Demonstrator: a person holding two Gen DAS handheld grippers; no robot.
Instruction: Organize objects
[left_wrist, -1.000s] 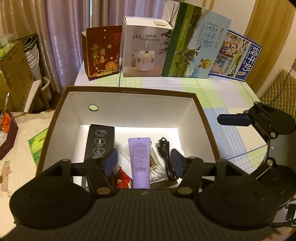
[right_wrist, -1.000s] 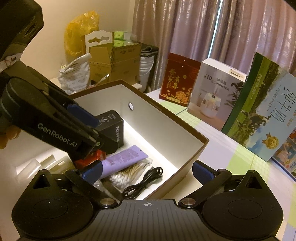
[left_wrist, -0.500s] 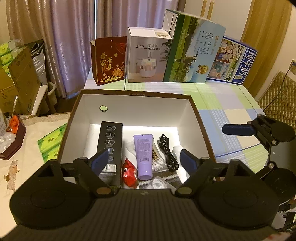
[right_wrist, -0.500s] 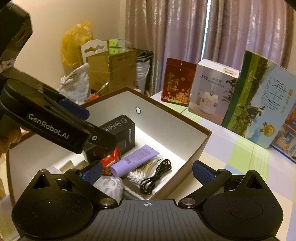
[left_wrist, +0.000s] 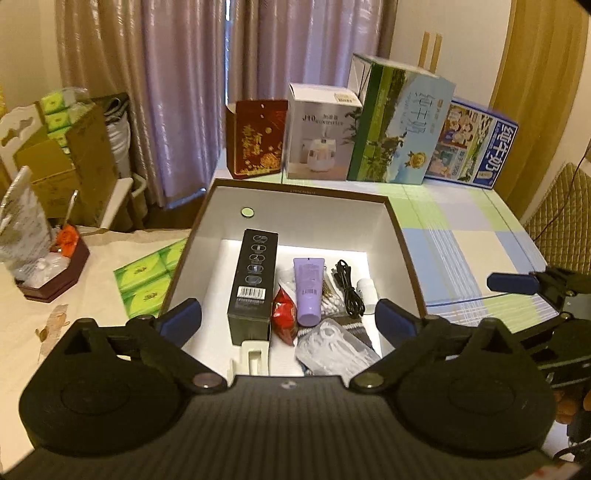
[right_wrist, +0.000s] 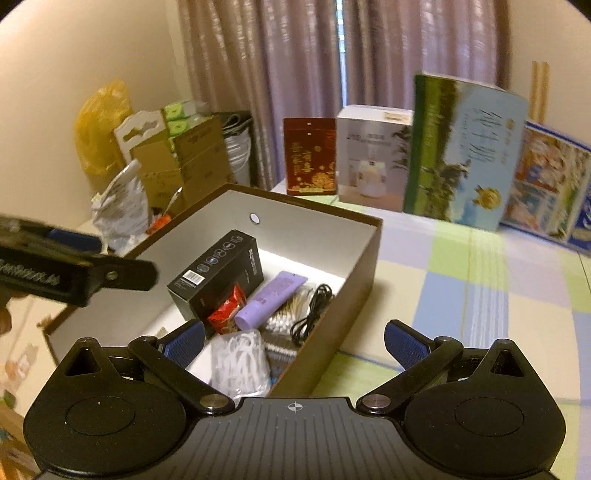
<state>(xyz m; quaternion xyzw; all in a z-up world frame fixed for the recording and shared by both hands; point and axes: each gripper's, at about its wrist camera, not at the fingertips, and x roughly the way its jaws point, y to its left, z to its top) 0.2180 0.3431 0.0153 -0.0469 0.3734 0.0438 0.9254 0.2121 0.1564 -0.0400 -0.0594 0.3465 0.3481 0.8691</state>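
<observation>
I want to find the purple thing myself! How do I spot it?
Look in the big open box on the table. In the middle of its floor lies a purple tube, between the red packet and the cotton swabs. It is the only purple thing there.

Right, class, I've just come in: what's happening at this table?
A person holds a two-finger gripper in each hand, tidying small items into an open brown box. Inside lie a black carton, a purple tube, a red packet, a black cable, cotton swabs and a bag of floss picks. The left gripper has just been opening its jaws and holds nothing; the right gripper is open and empty too.
</observation>
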